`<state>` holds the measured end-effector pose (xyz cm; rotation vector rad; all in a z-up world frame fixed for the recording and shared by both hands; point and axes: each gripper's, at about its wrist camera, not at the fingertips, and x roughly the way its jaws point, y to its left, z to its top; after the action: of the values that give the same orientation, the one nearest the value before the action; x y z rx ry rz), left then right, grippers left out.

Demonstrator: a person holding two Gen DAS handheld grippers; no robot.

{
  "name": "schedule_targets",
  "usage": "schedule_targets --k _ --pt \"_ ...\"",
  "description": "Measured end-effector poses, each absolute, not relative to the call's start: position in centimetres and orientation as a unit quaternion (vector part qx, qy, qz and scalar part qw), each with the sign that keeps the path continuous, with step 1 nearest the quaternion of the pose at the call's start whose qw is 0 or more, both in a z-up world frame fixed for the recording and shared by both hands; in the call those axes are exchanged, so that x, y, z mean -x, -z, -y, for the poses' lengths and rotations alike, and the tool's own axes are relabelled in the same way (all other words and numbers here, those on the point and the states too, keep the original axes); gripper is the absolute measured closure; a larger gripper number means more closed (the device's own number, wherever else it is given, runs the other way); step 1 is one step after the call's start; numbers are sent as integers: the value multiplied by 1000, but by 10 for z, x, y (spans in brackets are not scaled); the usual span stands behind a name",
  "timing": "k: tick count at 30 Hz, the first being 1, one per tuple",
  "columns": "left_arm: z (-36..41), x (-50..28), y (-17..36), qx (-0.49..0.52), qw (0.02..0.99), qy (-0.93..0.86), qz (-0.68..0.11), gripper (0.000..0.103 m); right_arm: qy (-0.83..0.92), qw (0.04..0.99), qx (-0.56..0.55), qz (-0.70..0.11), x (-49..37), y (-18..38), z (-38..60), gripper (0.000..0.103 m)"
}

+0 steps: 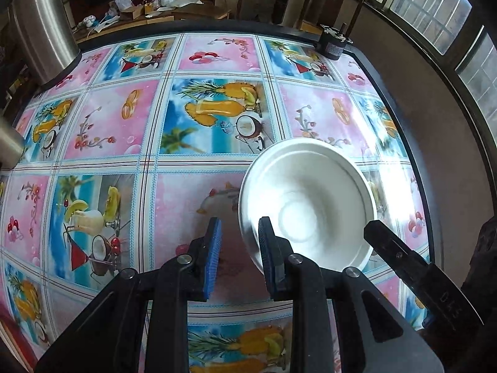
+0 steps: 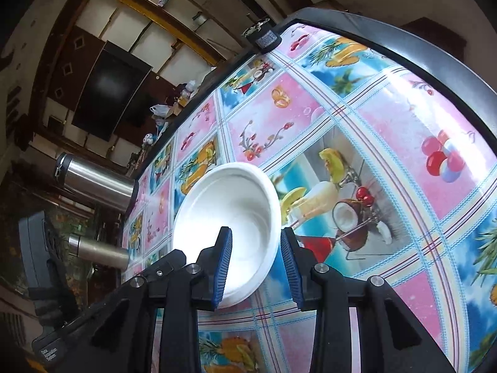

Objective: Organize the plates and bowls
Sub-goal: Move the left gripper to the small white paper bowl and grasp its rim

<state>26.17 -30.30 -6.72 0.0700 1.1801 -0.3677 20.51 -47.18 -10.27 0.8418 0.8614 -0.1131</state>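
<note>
One white bowl on table; left claw released, right claw released astride rim.

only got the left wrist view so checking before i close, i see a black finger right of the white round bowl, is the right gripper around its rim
Observer: Yes. The right gripper straddles the rim of the white round bowl: one blue ribbed pad is over the inside, the other is outside.
Operator: is it pinching yet
Observer: No. Its jaws stand wider than the rim, so the pads are not pressing it.
Operator: any other dishes on its side
Observer: None shows in the right wrist view. Right of the bowl there is only the glossy fruit-print tablecloth.
</note>
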Motion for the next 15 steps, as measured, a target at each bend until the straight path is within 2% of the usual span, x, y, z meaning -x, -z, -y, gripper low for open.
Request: schedule_targets --k 8,10,12,13,15 --pt "311 -264 74 -33 809 182 -558 81 67 819 -398 -407 -205 108 474 67" --pt "310 -265 72 -35 813 179 -553 81 67 820 -400 -404 -205 109 474 74" --pt "310 -266 72 -39 815 173 -551 82 70 820 -399 -405 -206 110 473 87" --pt "311 -266 73 -44 816 171 -551 83 74 819 -398 -407 -206 111 473 90" --pt "311 -265 75 -55 818 166 -549 92 74 816 -399 -411 -207 114 472 94"
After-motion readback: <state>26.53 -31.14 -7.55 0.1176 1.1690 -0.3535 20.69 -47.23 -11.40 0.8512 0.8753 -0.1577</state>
